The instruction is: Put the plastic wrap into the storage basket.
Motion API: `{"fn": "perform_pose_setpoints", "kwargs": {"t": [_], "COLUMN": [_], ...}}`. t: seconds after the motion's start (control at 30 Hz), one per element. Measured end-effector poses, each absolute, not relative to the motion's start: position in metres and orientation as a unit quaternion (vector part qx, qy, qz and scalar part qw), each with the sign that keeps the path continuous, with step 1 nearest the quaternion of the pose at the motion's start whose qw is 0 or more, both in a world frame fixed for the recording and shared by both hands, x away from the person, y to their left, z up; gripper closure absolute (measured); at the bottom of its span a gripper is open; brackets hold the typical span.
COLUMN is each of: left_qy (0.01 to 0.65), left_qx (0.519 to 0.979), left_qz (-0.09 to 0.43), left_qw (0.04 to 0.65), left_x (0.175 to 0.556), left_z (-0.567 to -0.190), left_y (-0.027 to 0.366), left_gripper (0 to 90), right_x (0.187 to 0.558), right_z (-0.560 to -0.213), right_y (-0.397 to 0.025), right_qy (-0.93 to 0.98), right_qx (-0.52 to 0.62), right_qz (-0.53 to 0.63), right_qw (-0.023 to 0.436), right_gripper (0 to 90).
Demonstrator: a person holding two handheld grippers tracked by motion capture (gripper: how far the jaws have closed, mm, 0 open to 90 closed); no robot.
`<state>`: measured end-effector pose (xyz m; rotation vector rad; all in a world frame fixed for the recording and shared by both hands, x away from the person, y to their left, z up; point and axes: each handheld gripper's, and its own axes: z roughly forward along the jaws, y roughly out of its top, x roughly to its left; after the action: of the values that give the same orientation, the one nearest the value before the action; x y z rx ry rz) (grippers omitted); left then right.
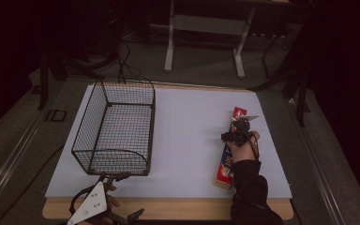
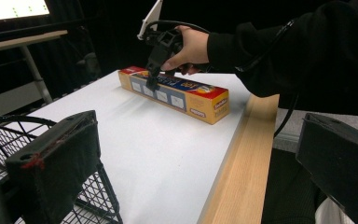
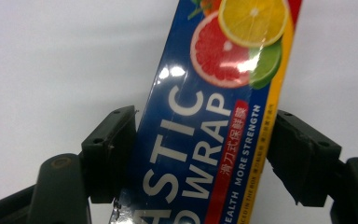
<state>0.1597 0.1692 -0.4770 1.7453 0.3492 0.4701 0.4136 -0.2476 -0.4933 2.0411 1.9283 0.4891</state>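
A long plastic wrap box [image 1: 225, 164], blue, red and yellow with citrus pictures, lies flat on the white table at the right, running near to far. My right gripper [image 1: 238, 133] comes down over its far half. In the right gripper view the two jaws press on the long sides of the box [image 3: 205, 116], so my right gripper [image 3: 200, 135] is shut on it. The left gripper view shows the box [image 2: 182, 93] resting on the table under that right gripper [image 2: 150, 84]. My left gripper [image 1: 110, 178] hovers at the table's front left, its jaws wide open and nothing between them.
A black wire basket [image 1: 86, 126] stands on the left half of the white table top [image 1: 187, 140], its near corner just ahead of my left gripper [image 2: 205, 144]. A wooden strip [image 1: 168, 208] runs along the table's front edge. Desk legs and cables lie on the floor beyond.
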Motion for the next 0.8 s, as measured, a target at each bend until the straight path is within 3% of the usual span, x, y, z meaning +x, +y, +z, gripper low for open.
{"fn": "perform_pose_setpoints", "kwargs": {"t": [0.27, 0.43, 0.8], "left_qy": [0.15, 0.148, 0.148], "left_qx": [0.757, 0.757, 0.758], "left_qz": [0.204, 0.204, 0.202], "left_qw": [0.602, 0.603, 0.602], "left_x": [0.16, 0.16, 0.161], "left_z": [-0.478, -0.477, -0.477], "left_y": [0.168, 0.168, 0.168], "left_gripper": [0.2, 0.2, 0.2], "right_x": [0.42, 0.419, 0.425], "right_z": [-0.494, -0.491, -0.484], "right_y": [-0.247, -0.242, -0.242], "right_qy": [0.64, 0.619, 0.627], "right_qx": [0.746, 0.763, 0.757], "right_qz": [0.15, 0.141, 0.143], "right_qw": [0.106, 0.123, 0.114], "right_gripper": [32.5, 37.1, 39.4]}}
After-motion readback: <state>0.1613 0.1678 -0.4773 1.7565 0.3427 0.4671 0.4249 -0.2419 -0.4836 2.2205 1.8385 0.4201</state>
